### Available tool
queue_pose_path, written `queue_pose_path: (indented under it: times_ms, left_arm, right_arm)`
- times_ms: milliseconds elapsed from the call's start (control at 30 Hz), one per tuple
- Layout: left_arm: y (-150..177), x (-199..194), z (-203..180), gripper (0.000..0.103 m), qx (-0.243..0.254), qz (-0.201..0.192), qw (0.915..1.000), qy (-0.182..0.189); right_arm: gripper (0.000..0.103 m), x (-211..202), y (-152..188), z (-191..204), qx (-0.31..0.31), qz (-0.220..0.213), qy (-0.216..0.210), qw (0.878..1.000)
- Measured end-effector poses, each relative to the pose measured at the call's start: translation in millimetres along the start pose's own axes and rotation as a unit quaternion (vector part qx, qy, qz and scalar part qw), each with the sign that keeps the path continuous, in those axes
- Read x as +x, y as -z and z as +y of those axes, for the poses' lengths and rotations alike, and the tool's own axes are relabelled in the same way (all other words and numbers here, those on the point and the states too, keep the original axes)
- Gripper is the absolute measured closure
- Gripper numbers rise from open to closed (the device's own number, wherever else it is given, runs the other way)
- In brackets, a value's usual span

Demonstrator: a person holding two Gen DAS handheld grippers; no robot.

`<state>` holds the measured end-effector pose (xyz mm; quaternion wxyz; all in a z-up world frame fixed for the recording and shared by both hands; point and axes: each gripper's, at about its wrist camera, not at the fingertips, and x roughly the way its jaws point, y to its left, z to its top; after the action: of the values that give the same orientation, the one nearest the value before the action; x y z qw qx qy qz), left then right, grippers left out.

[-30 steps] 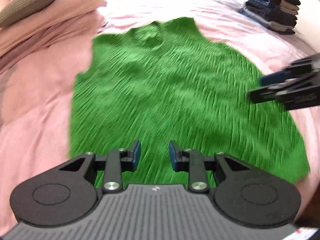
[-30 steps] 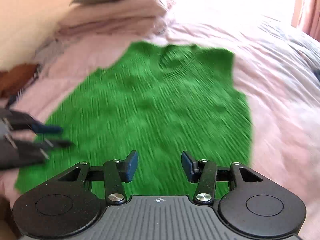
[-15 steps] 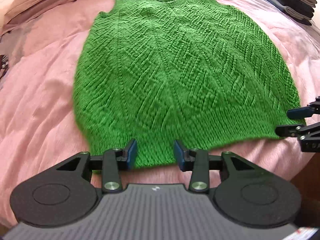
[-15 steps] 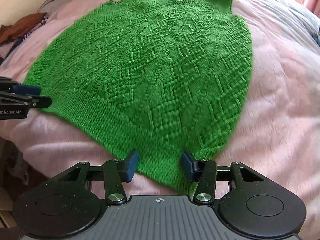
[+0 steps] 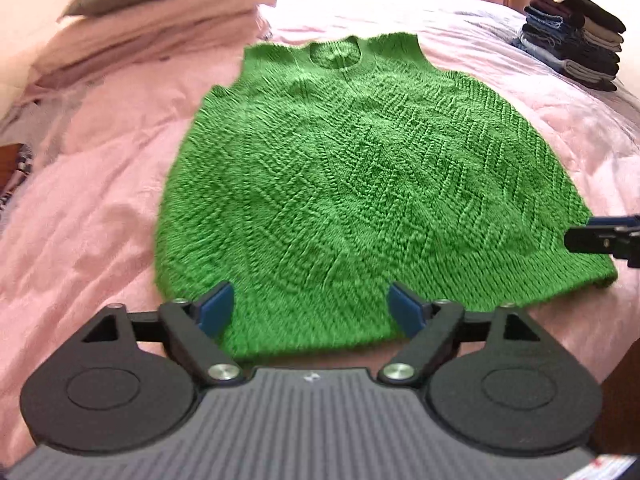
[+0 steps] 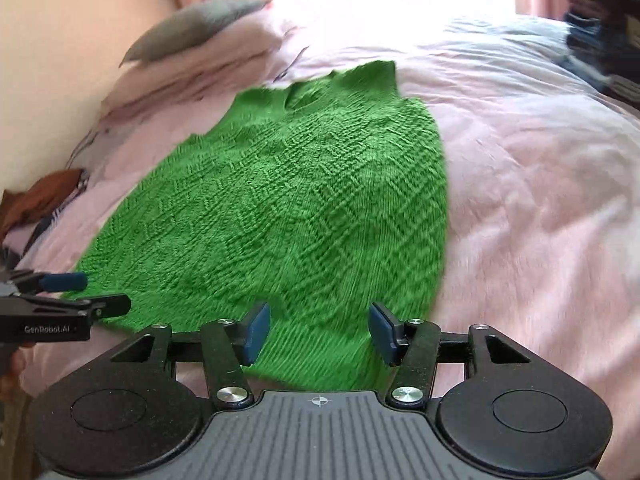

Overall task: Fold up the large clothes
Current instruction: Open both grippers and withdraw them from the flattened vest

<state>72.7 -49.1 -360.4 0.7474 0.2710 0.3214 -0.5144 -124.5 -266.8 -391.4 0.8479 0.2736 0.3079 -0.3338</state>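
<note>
Both tongs, left tongs (image 5: 310, 312) and right tongs (image 6: 316, 334), have just been opening and now hang spread and empty over the near hem of one green knitted vest (image 5: 360, 168). It lies flat on one pink bed (image 5: 80, 208), with two pillows (image 5: 160, 4) and one stack of folded clothes (image 5: 576, 32) behind.

The flat-lying green cable-knit sleeveless sweater (image 5: 360, 184) (image 6: 288, 216) on the pink fleecy bed cover (image 5: 92, 184) (image 6: 540, 208) is being viewed closely, downward, from its hem's left and right ends.
</note>
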Motion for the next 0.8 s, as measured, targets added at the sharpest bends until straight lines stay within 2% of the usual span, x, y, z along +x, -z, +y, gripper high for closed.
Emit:
queue_pose_path:
  times_ms: [67,100,167,233,333,467,567,700,800]
  left_arm:
    - [8.5,-17.5,1.6,0.014,-0.004,-0.024,0.9997,-0.007]
    - [10.7,-26.6,2.0,0.013,-0.01,-0.024,0.9996,-0.014]
    - [15.4,-50.0,4.5,0.009,-0.022,-0.034,0.999,-0.018]
    - [23.1,-73.8,8.7,0.001,-0.041,-0.058,0.9972,-0.022]
    - [36.2,-106.9,11.4,0.001,-0.068,-0.082,0.994,-0.022]
    - [56.7,-147.6,8.0,0.001,-0.067,-0.111,0.9914,-0.018]
    - [68.2,-172.9,6.1,0.001,-0.07,-0.12,0.9903,0.001]
    - [78.1,-199.3,6.5,0.001,-0.08,-0.134,0.9876,0.018]
    - [84.4,-212.9,5.3,0.001,-0.081,-0.141,0.9865,0.016]
  right_arm:
    - [0.051,-20.1,6.8,11.4,0.017,-0.002,0.015,1.0]
    - [0.051,-33.5,10.9,16.6,0.026,-0.003,0.019,0.999]
    - [0.05,-58.9,16.5,26.5,0.023,-0.012,0.018,1.0]
    - [0.049,-83.8,24.6,36.7,0.01,-0.031,0.035,0.999]
    - [0.046,-112.1,36.7,54.5,-0.011,-0.05,0.064,0.997]
    - [0.044,-142.5,54.8,74.9,-0.028,-0.067,0.067,0.995]
    - [0.044,-165.1,67.0,87.8,-0.034,-0.087,0.072,0.993]
    - [0.043,-191.5,76.3,101.2,-0.04,-0.11,0.06,0.991]
    - [0.042,-203.9,82.5,107.2,-0.047,-0.122,0.061,0.99]
